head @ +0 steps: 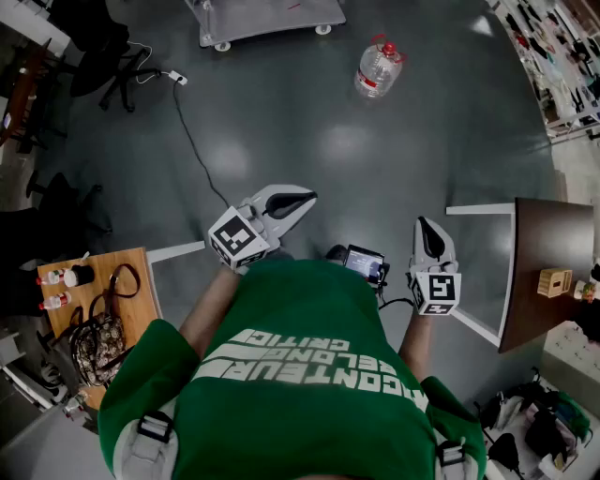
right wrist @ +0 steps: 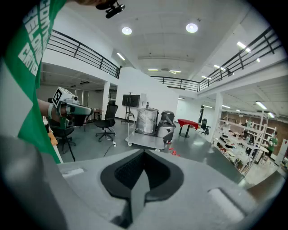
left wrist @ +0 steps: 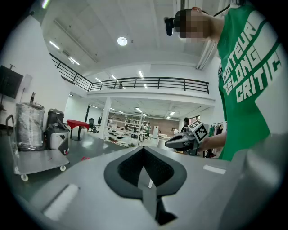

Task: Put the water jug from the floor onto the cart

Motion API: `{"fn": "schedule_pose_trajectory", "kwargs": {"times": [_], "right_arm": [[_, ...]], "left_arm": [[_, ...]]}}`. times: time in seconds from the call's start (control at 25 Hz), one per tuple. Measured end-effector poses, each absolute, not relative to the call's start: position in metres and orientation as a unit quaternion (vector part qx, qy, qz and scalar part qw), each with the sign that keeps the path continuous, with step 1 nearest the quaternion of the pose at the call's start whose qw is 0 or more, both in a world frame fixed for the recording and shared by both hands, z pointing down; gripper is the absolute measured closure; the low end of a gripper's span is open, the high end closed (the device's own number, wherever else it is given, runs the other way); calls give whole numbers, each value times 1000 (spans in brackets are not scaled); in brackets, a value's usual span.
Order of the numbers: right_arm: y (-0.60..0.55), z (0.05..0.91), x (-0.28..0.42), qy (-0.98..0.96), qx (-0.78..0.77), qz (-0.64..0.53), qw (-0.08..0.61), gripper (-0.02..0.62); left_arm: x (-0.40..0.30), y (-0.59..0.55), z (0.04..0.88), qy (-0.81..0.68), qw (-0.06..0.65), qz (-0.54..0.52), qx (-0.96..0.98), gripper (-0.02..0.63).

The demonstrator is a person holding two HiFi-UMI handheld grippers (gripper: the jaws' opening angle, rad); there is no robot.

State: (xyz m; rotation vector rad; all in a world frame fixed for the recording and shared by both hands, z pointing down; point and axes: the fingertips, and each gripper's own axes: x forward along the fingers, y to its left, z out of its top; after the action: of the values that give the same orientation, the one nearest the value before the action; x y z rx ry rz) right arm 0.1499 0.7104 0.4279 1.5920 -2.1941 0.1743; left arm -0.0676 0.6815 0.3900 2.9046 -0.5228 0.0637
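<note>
The water jug [head: 379, 68], clear plastic with a red cap and handle, lies on the grey floor far ahead of me and slightly to the right. The flat grey cart [head: 267, 17] on castors stands beyond it at the top edge; it also shows as the cart [right wrist: 145, 141] carrying a wrapped bundle. Both grippers are held close to my body, well short of the jug. My left gripper [head: 302, 200] points ahead and to the right with its jaws together and nothing in them. My right gripper [head: 424, 225] points forward, also shut and empty.
A wooden table [head: 141, 267] with a bag and small bottles is at my left, and a dark table [head: 548, 234] at my right. An office chair [head: 117, 56] and a floor cable [head: 192, 141] lie left of the cart. Shelves [head: 553, 56] line the far right.
</note>
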Motion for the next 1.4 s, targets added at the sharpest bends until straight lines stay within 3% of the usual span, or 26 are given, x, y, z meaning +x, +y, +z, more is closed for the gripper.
{"fn": "schedule_pose_trajectory", "kwargs": {"times": [1.4], "right_arm": [[757,433,199,-783,592,77,177,603]], "left_arm": [[-3,705,394,-149,143,30,978,597]]}}
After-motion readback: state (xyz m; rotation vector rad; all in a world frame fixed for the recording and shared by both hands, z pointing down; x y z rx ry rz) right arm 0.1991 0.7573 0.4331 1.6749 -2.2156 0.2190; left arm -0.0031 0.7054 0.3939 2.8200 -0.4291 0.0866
